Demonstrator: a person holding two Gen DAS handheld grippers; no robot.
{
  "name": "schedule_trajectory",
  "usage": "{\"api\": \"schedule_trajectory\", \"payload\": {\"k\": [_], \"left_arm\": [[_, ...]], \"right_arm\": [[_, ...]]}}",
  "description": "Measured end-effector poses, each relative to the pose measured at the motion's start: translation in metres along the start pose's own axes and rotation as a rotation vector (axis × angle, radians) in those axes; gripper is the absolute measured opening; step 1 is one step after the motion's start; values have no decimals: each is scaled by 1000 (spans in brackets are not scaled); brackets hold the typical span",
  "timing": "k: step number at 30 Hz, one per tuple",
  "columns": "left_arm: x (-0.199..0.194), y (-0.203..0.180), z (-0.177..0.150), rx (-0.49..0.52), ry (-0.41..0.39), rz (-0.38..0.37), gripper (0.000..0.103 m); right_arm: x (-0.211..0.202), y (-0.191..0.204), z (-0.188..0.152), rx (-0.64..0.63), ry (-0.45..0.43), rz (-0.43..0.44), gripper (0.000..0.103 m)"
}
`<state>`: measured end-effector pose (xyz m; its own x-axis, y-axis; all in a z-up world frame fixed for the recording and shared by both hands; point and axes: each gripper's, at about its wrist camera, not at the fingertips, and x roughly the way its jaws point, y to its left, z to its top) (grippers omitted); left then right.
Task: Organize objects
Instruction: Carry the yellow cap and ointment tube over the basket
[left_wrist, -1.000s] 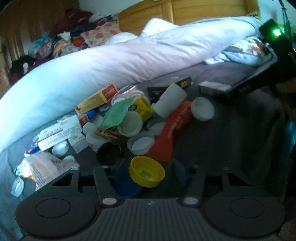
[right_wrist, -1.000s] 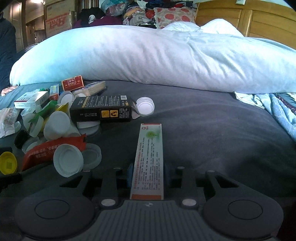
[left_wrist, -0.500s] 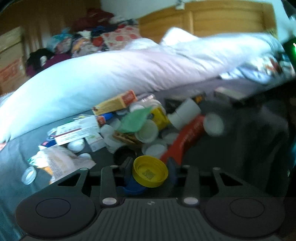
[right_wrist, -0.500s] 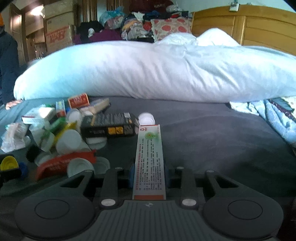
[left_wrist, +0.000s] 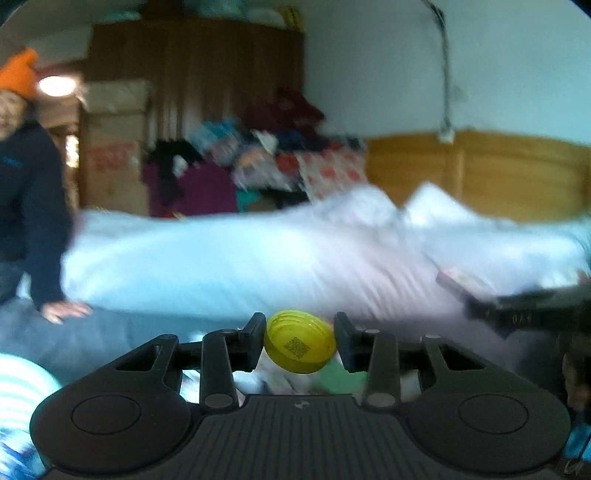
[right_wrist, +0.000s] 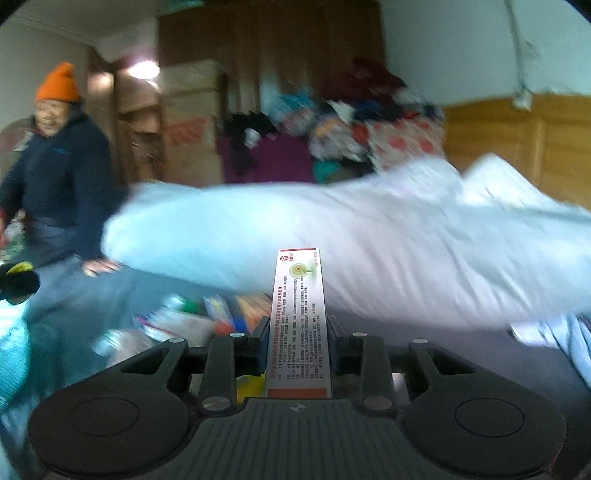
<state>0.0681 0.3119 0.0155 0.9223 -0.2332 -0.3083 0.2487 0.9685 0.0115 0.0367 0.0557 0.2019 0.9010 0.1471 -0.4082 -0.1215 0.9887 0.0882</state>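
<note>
Both loads are up off the bed (right_wrist: 461, 354): left claw (left_wrist: 300, 345) pinches the yellow cap (left_wrist: 300, 346), right claw (right_wrist: 297, 345) clamps the box (right_wrist: 298, 325) lengthwise, seemingly for sorting elsewhere.

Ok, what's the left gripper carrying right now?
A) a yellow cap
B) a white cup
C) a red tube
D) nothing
A: in the left wrist view the left gripper has its jaws shut on a yellow cap, open side toward the camera, lifted clear of the bed.
</note>
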Motion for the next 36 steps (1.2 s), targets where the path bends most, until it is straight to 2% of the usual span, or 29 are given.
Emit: {"api": "schedule_trajectory", "payload": {"k": [3, 4, 5, 6, 7, 8, 10, 11, 12, 17, 24, 27, 36], "left_arm": [[-24, 17, 20, -28, -41, 61, 41], [-40, 30, 31, -46, -68, 110, 41], [-40, 30, 31, -46, -68, 110, 41], [-56, 45, 39, -71, -90, 167, 41], [-56, 45, 39, -71, -90, 167, 41], [-72, 59, 44, -95, -106, 220, 41], [-80, 67, 44, -110, -111, 244, 41], [-91, 82, 48, -134, -119, 290, 41], [-91, 82, 48, -134, -119, 290, 41], [-122, 115, 46, -181, -127, 392, 41], [-153, 157, 36, -265, -120, 509, 41], [-158, 166, 32, -286, -115, 534, 41], [-182, 212, 4, -382, -68, 633, 41]], "right_arm": [[-4, 30, 23, -36, -41, 75, 33], [-5, 41, 31, -48, -52, 102, 33], [-6, 50, 37, -57, -61, 126, 33], [-7, 60, 44, -64, -69, 153, 33], [-7, 70, 51, -70, -75, 179, 32], [-8, 81, 57, -76, -82, 208, 32], [-11, 102, 68, -88, -92, 257, 33], [-12, 112, 73, -94, -96, 280, 32], [-13, 122, 78, -101, -101, 305, 33], [-23, 178, 97, -129, -110, 422, 32], [-32, 257, 110, -188, -95, 555, 32], [-36, 287, 112, -220, -86, 599, 32], [-43, 367, 93, -304, -22, 699, 32]]}}
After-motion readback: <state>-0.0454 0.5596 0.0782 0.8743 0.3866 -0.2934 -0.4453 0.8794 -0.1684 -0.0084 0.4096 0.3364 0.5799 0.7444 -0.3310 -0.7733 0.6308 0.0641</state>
